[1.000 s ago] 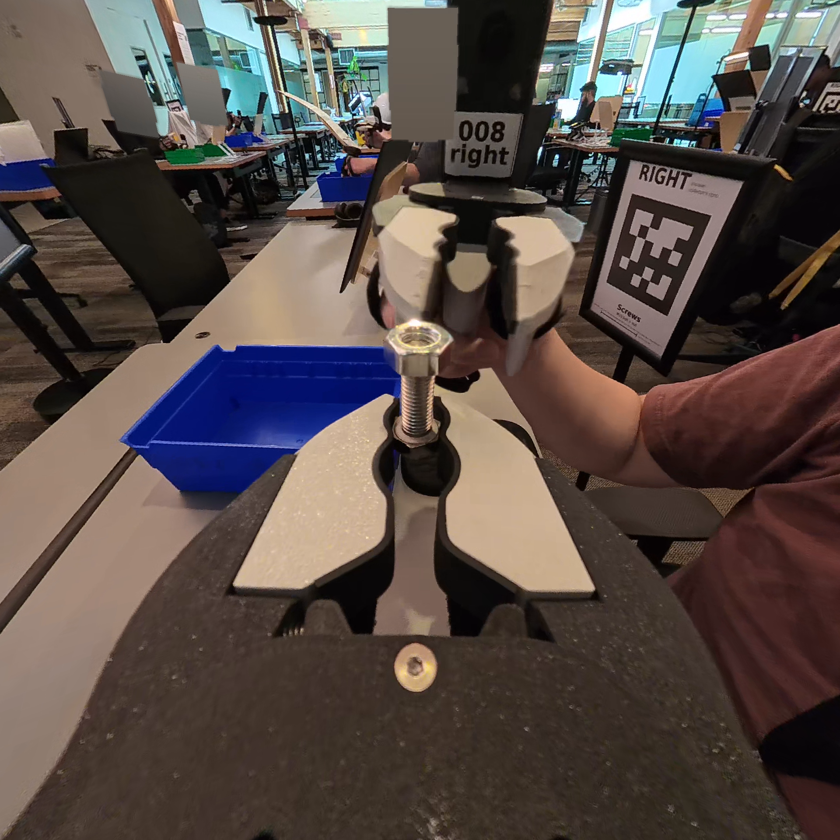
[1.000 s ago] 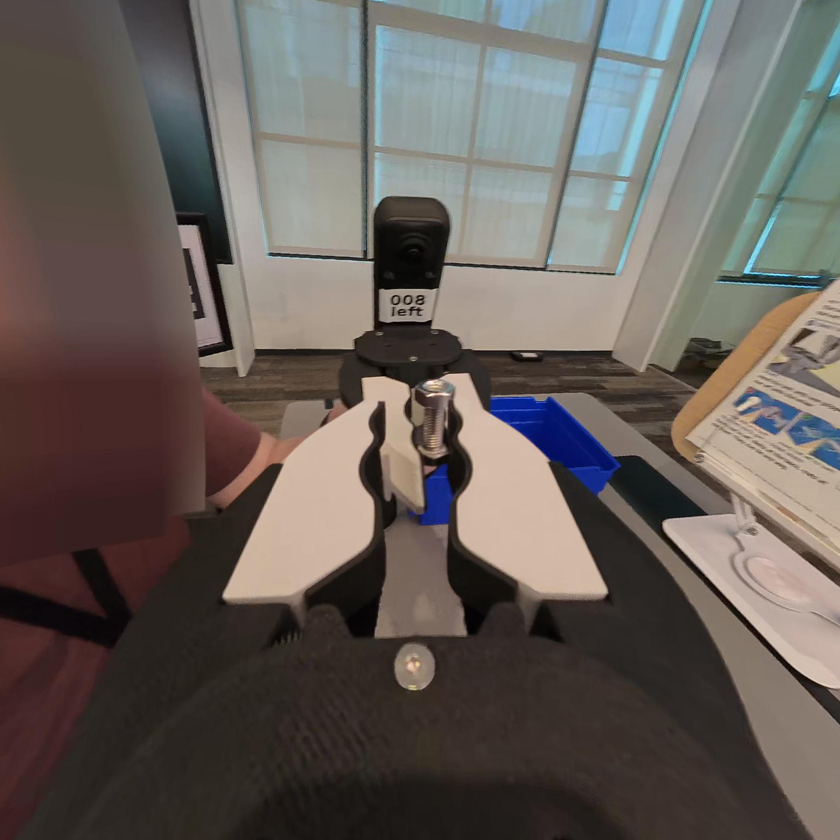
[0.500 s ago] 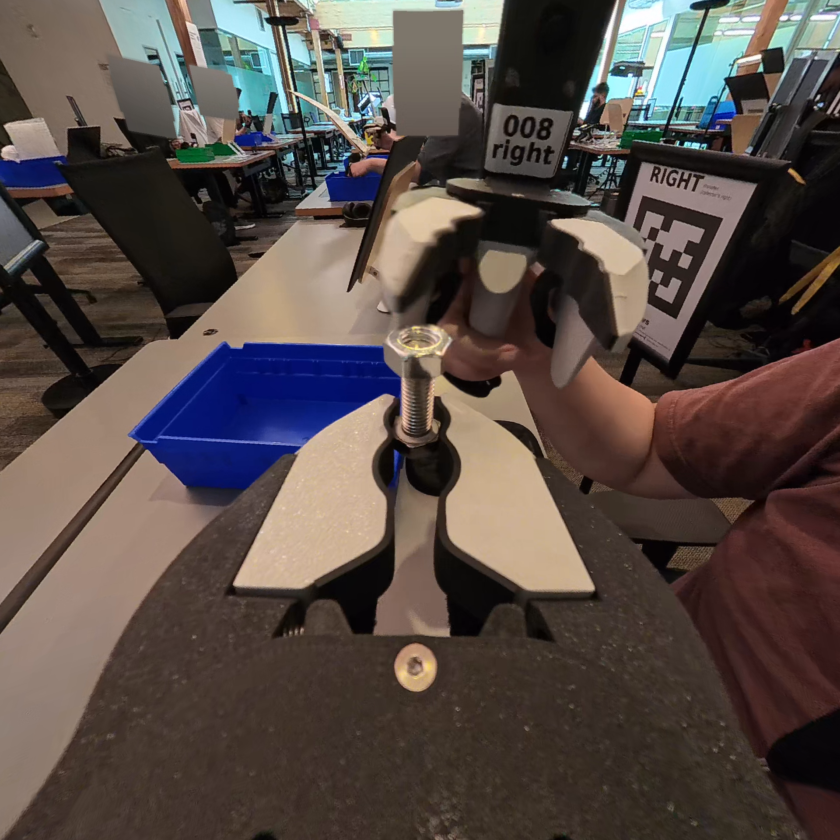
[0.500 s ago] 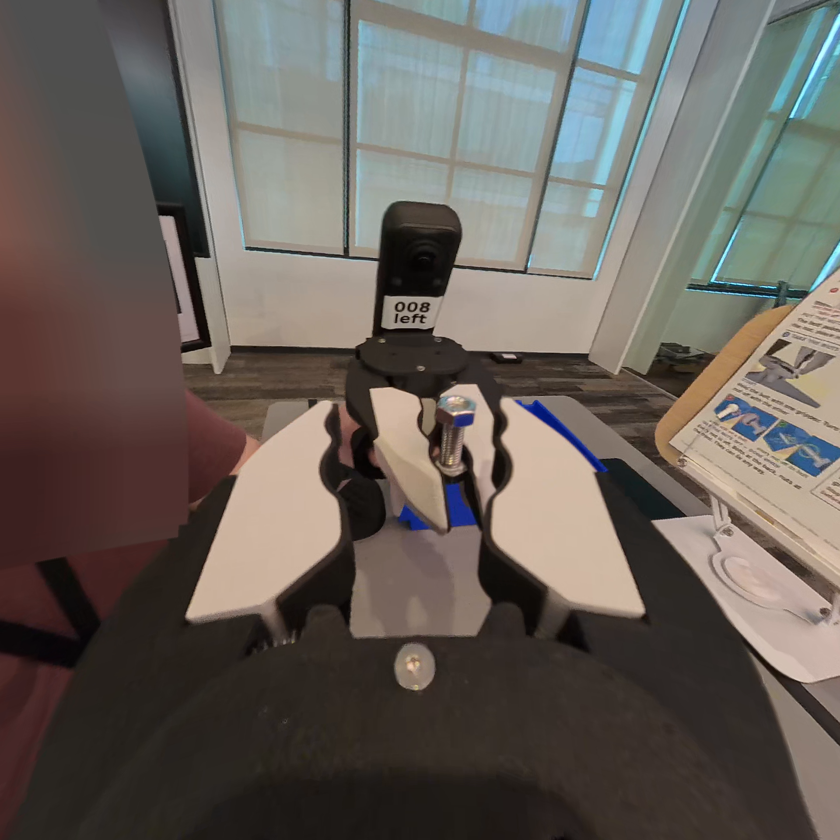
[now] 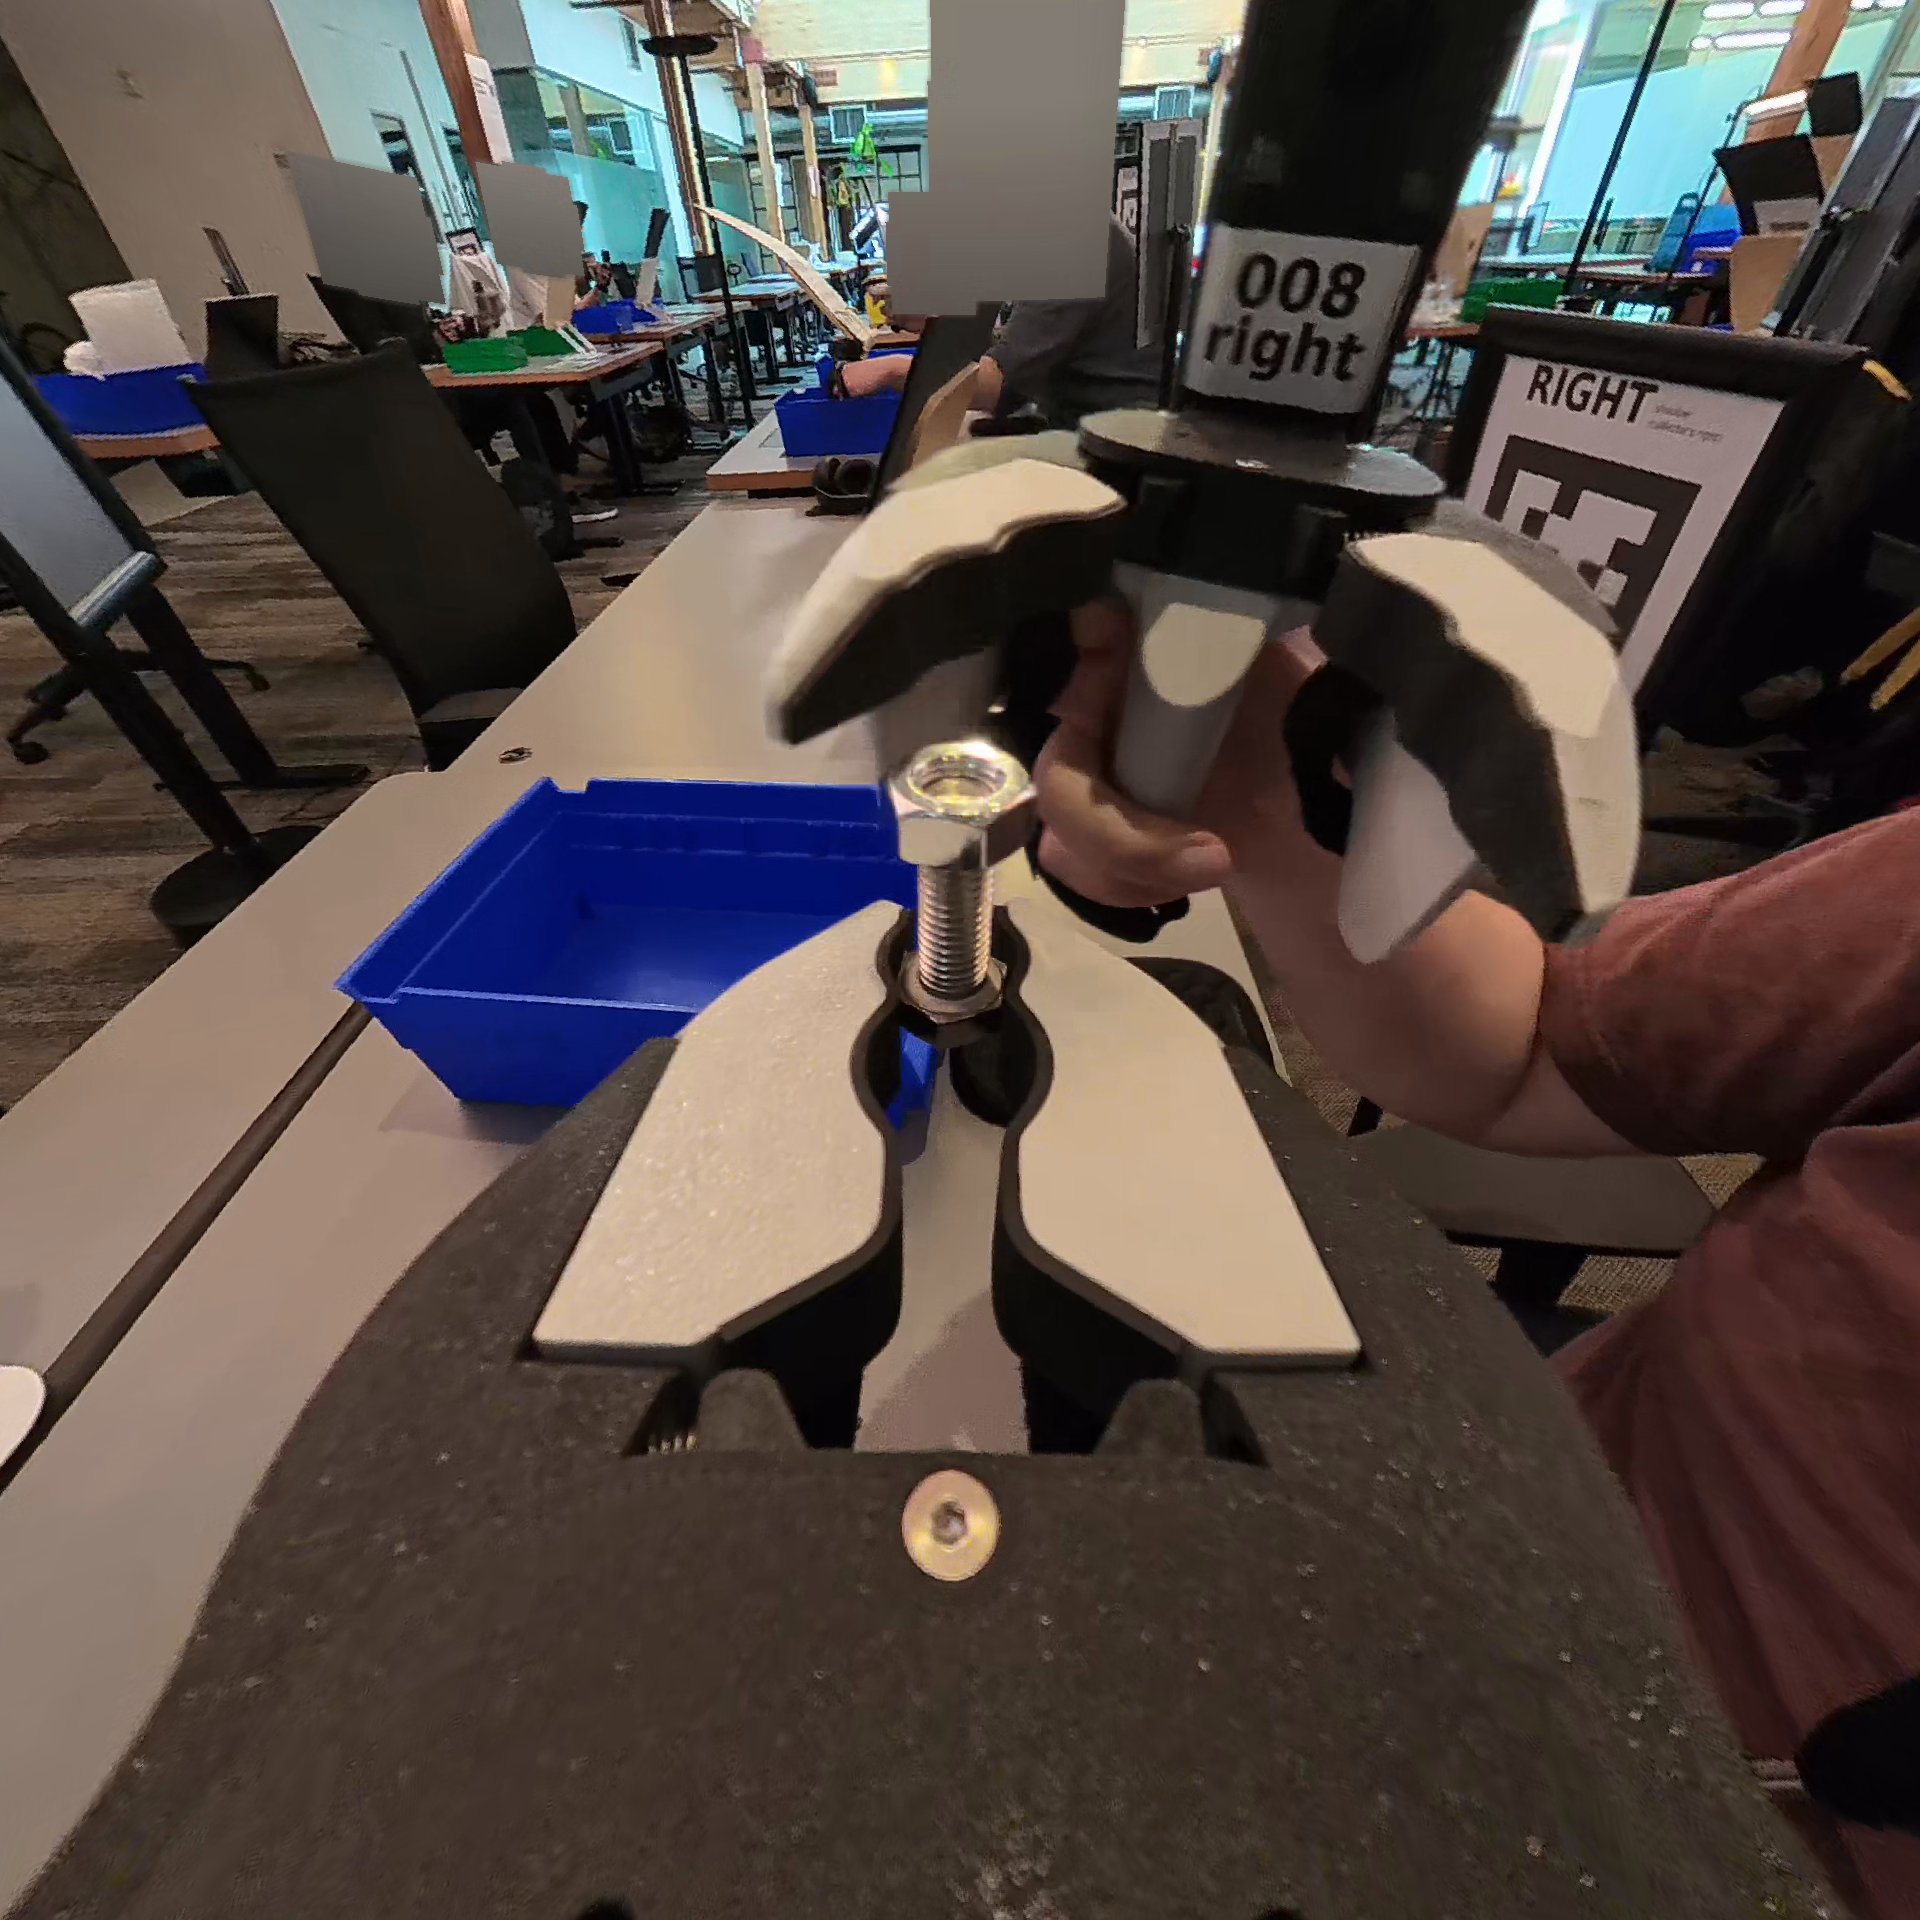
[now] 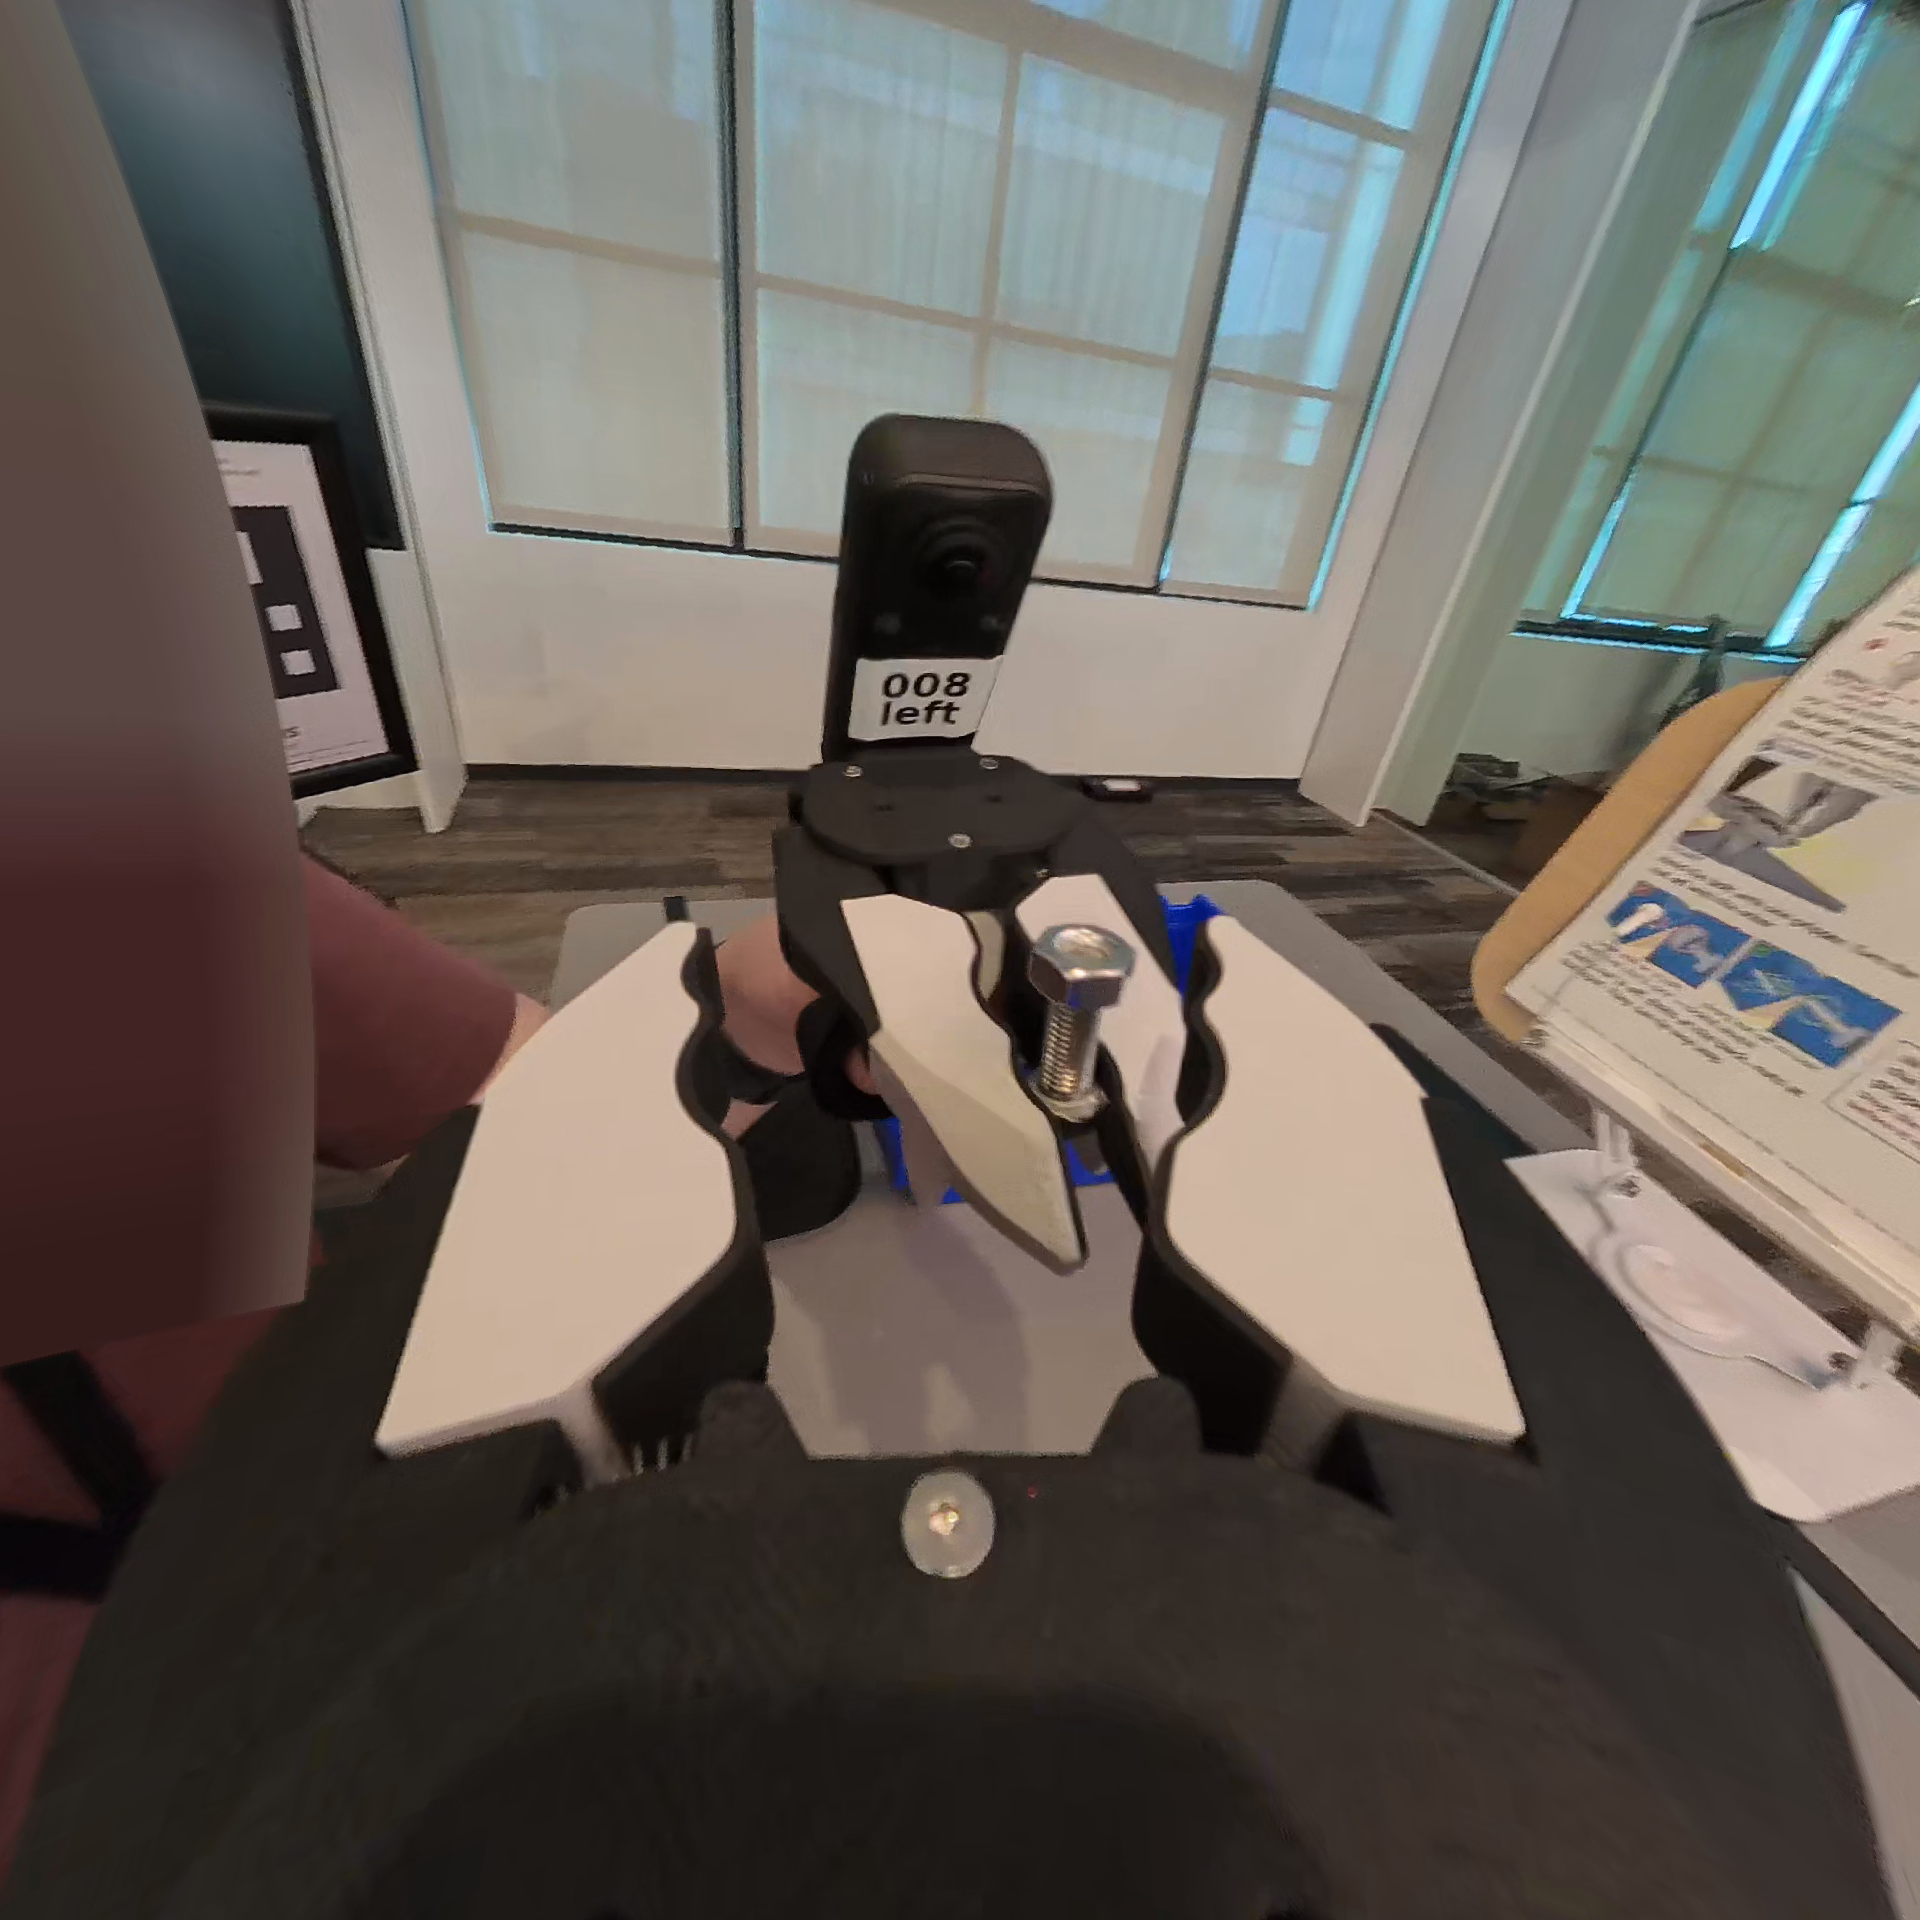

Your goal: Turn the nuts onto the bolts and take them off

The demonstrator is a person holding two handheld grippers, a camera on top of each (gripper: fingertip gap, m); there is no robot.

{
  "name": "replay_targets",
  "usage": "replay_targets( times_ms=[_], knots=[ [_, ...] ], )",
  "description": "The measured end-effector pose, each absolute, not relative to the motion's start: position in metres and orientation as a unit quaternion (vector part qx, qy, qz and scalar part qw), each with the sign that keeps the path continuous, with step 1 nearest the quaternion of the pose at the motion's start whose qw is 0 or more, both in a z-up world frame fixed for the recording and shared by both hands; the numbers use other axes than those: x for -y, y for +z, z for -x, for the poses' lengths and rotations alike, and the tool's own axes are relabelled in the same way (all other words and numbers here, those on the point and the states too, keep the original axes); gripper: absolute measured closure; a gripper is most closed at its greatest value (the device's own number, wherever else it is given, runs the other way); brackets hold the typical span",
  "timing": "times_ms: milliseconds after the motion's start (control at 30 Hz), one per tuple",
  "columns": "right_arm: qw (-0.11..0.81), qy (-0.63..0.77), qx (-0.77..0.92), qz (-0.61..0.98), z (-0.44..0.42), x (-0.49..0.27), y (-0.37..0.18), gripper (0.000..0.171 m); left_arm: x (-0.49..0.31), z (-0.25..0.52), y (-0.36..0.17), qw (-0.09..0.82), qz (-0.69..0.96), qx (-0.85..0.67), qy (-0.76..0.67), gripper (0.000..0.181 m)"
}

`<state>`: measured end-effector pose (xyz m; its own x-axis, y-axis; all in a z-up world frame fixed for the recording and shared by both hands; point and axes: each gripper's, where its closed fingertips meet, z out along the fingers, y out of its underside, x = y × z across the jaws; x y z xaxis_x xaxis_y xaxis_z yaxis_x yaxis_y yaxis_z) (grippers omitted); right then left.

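Change since one second ago: the right gripper [image 5: 1195, 727] then had its fingers drawn together at the nut [image 5: 961, 795]; they now stand wide apart and sit back from it, toward 2 o'clock in the left wrist view.
Meaning for the task: judged as a release between turns. The nut sits at the top end of the bolt [image 5: 951, 925], so either threading on has barely begun or removal is nearly complete; the pictures do not settle which.
Left gripper [image 5: 951, 997]: fingers brought together, clamped on the bolt's lower end at the head; the shank stands upright out of the fingertip notch.
Right gripper, own view [image 6: 935, 1039]: fingers spread, nothing between them; the bolt [image 6: 1070, 1039] and nut [image 6: 1086, 961] lie ahead at 12 to 1 o'clock, inside the span of the fingers but touching neither.
Hand pose: a hand [image 5: 1132, 821] grips the right tool's handle, the forearm entering from 3 o'clock; the tool faces the left gripper roughly head-on.
Location of the work: held in the air above the grey table [image 5: 644, 665], with the blue bin [image 5: 623, 935] behind the bolt at 10 o'clock.
Next move, as judgement: re-close on the nut's flats squarely before turning.
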<state>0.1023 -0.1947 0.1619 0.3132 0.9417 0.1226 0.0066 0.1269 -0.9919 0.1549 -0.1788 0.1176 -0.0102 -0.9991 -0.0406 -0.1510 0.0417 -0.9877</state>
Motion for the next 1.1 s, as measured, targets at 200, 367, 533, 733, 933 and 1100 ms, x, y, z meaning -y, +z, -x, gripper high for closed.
replay_targets(
  times_ms=[200, 367, 533, 733, 933, 1100],
  knots=[
    [0.604, 0.368, 0.449, 0.547, -0.099, 0.203, 0.152, 0.081, 0.167, -0.152, 0.118, 0.486, 0.536, -0.536, -0.435, 0.168],
    [0.630, 0.374, 0.415, 0.540, -0.108, 0.197, 0.162, 0.084, 0.164, -0.148, 0.122, 0.477, 0.537, -0.521, -0.461, 0.168],
    [0.602, 0.397, 0.431, 0.542, -0.088, 0.190, 0.160, 0.080, 0.175, -0.154, 0.121, 0.483, 0.523, -0.541, -0.448, 0.168],
    [0.611, 0.375, 0.433, 0.546, -0.096, 0.203, 0.153, 0.084, 0.156, -0.144, 0.125, 0.490, 0.546, -0.505, -0.456, 0.168],
    [0.620, 0.372, 0.418, 0.550, -0.092, 0.185, 0.163, 0.080, 0.164, -0.148, 0.122, 0.483, 0.536, -0.522, -0.454, 0.168],
    [0.601, 0.366, 0.442, 0.556, -0.089, 0.194, 0.155, 0.079, 0.156, -0.146, 0.122, 0.495, 0.544, -0.518, -0.437, 0.168]
  ],
)
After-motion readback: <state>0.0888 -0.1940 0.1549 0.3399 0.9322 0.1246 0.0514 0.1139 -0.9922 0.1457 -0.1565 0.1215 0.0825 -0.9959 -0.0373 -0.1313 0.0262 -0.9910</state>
